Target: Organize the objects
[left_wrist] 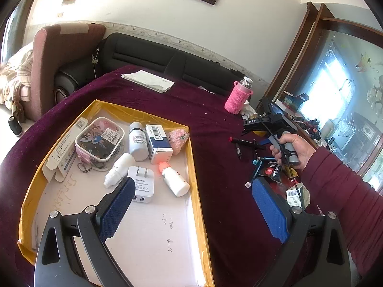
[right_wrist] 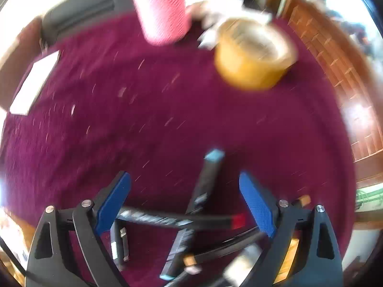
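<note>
Left tool [left_wrist: 191,189] wide open and empty above yellow-rimmed cardboard tray [left_wrist: 194,165] of white bottles [left_wrist: 138,141], boxes, charger [left_wrist: 141,186], right tool [right_wrist: 184,191] spread wide, gripping nothing, over crossed black markers [right_wrist: 177,220] on plush maroon bench [right_wrist: 155,119], tape roll [right_wrist: 253,55] and pink knit-sleeved flask [right_wrist: 162,7] beyond.

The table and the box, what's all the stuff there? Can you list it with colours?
box: 1, yellow-edged, on maroon cloth
white bottles: 3, in box
wall charger: 1, white, in box
cartoon pouch: 1, pink-trimmed, in box
bottle in knitted sleeve: 1, pink, far side
tape roll: 1, tan, beside it
pens: several, black, under right gripper
left gripper: blue pads, open
right gripper: blue pads, open
</note>
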Action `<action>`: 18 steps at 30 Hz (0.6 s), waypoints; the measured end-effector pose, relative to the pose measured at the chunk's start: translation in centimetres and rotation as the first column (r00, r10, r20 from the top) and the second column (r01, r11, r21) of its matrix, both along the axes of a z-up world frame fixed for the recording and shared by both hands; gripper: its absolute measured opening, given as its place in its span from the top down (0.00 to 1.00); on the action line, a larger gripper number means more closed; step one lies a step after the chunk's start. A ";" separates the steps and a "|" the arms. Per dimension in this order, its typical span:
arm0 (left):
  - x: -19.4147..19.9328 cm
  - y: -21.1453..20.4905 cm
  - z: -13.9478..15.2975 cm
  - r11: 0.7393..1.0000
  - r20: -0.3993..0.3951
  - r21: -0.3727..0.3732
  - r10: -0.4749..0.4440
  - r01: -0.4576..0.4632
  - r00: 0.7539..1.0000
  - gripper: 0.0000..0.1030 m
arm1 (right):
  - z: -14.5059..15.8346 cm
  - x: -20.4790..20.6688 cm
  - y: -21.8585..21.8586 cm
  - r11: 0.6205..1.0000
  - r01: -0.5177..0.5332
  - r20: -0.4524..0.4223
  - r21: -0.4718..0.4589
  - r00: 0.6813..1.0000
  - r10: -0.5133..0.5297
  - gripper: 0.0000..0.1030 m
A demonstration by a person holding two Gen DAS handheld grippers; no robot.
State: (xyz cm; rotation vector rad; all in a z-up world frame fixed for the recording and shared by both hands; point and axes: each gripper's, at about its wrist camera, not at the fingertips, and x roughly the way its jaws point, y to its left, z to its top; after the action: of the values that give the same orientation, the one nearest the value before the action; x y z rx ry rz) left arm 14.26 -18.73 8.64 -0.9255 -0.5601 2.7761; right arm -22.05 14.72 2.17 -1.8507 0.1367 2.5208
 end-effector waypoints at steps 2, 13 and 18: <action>-0.3 -0.1 -0.3 1.000 0.003 0.002 -0.005 0.005 1.000 0.07 | -0.6 0.6 -2.2 0.997 -0.071 0.032 0.010 0.997 0.070 0.21; -0.8 1.5 -1.0 0.998 0.018 0.012 -0.070 0.069 0.997 0.07 | 0.4 12.8 -11.0 0.879 -0.467 0.125 -0.092 0.871 0.475 0.51; -1.4 4.0 -0.9 0.991 0.042 -0.032 -0.129 0.130 0.991 0.07 | 5.5 17.5 -6.1 0.948 -0.309 -0.211 -0.075 0.934 0.287 0.41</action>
State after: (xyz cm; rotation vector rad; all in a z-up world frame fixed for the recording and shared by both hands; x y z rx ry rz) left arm 12.87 -14.70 7.72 -0.9891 -0.4426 2.6651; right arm -4.53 8.63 7.69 -1.7711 -0.0107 2.9586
